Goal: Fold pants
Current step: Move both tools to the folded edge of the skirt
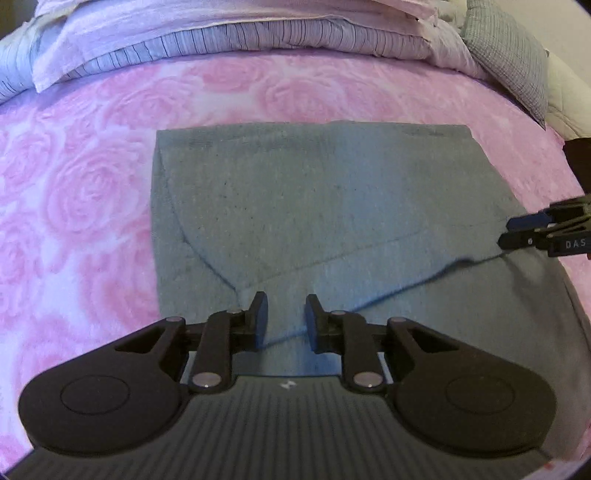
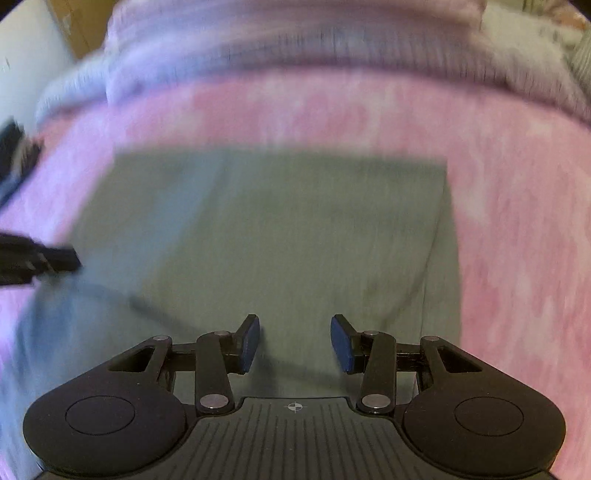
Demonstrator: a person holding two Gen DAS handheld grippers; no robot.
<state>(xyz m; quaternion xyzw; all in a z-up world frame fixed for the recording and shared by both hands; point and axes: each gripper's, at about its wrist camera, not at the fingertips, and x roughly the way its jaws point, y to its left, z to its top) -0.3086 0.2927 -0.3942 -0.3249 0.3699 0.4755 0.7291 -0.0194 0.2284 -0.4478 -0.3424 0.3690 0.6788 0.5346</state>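
- The grey knitted pants (image 1: 295,206) lie on the bed's pink rose-patterned blanket (image 1: 74,192), already folded into a compact rectangle; one diagonal flap lies on top.
- Probably one last fold or smoothing is left.
- The left gripper (image 1: 286,319) has narrow fingers that straddle the flap's edge without pinching it.
- The right gripper (image 2: 294,343) is open and empty above the cloth.

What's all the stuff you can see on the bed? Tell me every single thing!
pants: one, grey-green, lying partly folded in the middle of the bed cover.
bed cover: one, pink with a rose pattern, spread under the pants.
bedding pile: one heap, pale pink and striped grey-white, along the far edge of the bed.
pillow: one, grey checked, at the far right corner.
left gripper: one, black, over the near edge of the pants, a fold of cloth between its jaws, gap narrow.
right gripper: one, black with blue pads, over the pants, jaws apart, nothing pinched.
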